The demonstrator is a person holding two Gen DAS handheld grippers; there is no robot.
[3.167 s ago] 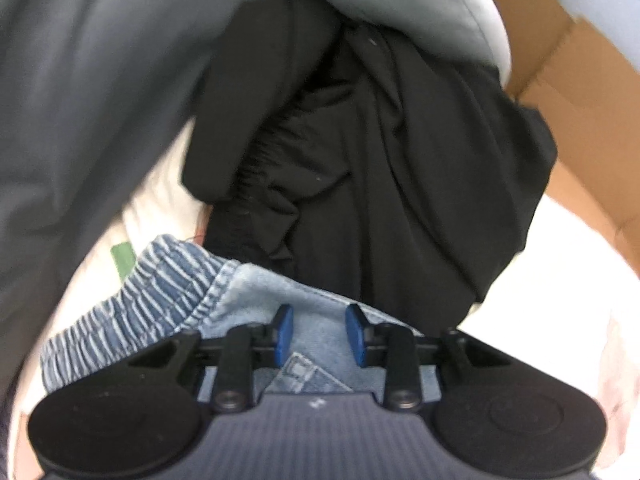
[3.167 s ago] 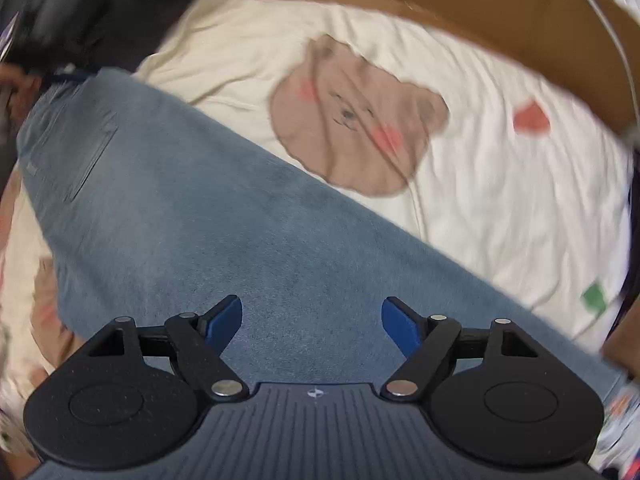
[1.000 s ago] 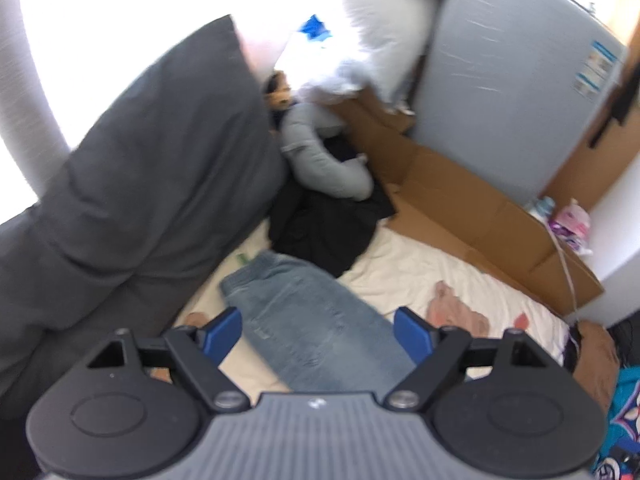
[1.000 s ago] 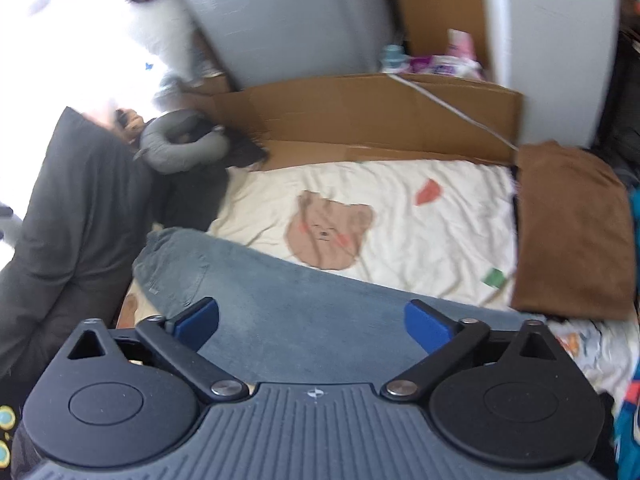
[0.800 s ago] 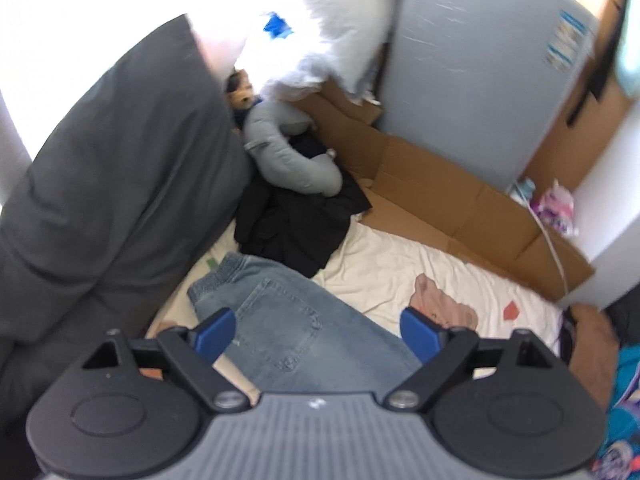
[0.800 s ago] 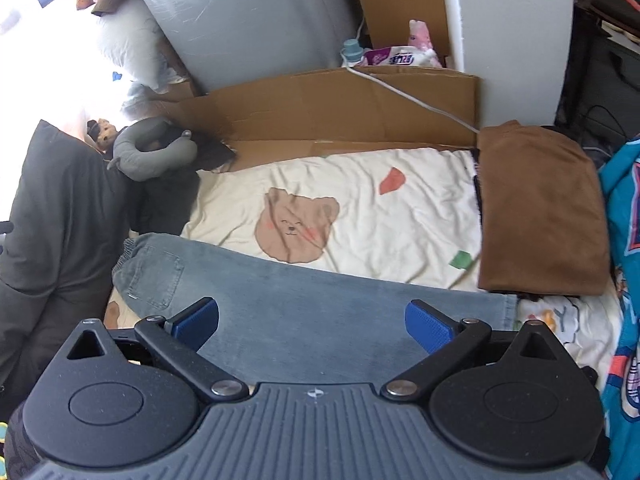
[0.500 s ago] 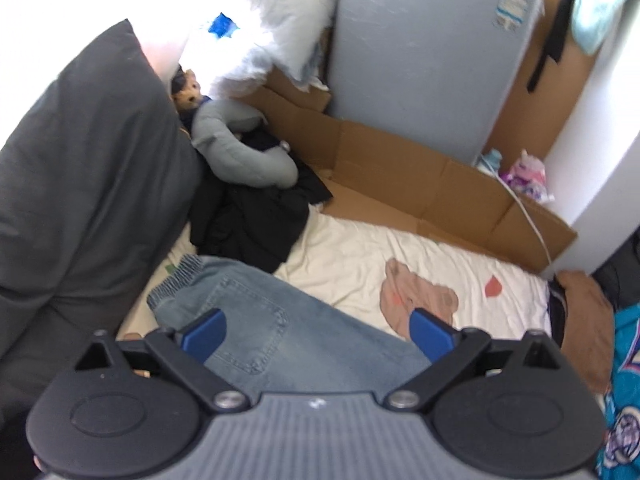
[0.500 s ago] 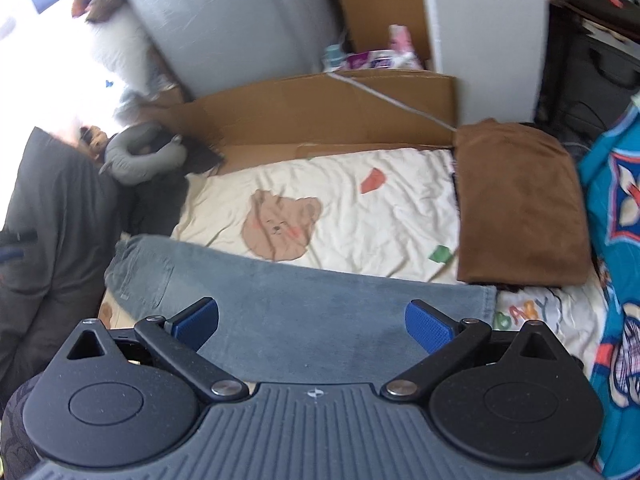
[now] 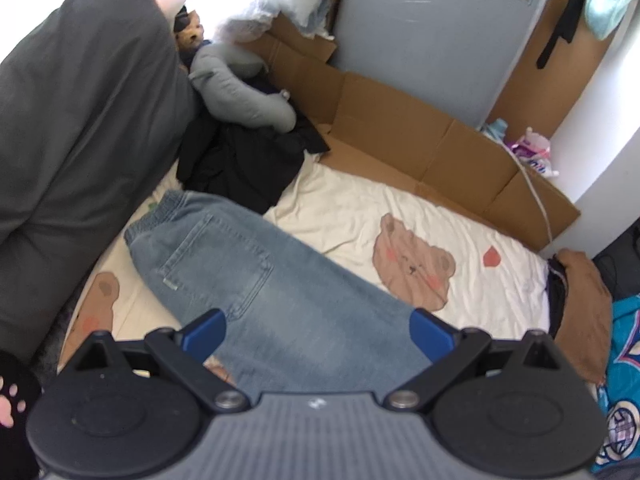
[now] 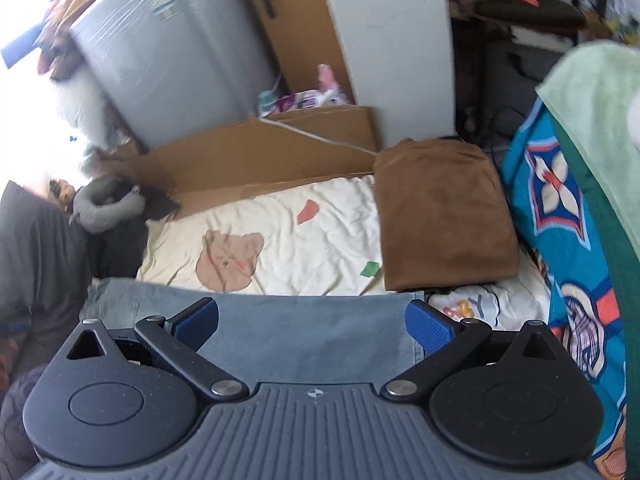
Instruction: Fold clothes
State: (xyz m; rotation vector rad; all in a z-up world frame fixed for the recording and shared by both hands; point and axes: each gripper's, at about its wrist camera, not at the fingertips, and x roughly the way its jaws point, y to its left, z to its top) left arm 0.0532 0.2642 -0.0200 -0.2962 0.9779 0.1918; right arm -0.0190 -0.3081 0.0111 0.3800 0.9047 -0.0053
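Light blue jeans (image 9: 256, 280) lie flat along the cream bear-print sheet (image 9: 360, 216), elastic waistband toward the dark cushions at the left. My left gripper (image 9: 318, 330) hovers above the thigh part, wide open, with nothing between its blue pads. In the right wrist view the jeans (image 10: 304, 320) stretch across the bottom, their hem end by the right pad. My right gripper (image 10: 312, 322) also stands wide open and empty above that leg end. A folded brown garment (image 10: 440, 216) rests at the sheet's right end. Crumpled black clothes (image 9: 244, 156) sit beyond the waistband.
Big dark grey cushions (image 9: 80, 120) line the left side. A grey neck pillow (image 9: 240, 96) lies on the black clothes. Flattened cardboard (image 9: 400, 136) runs along the far side before a grey mattress (image 9: 420, 32). A teal patterned blanket (image 10: 560, 220) borders the right.
Both grippers let go of the jeans and pulled up and back. Over the last second the left view sank closer to the jeans; the right one slid toward the hem end.
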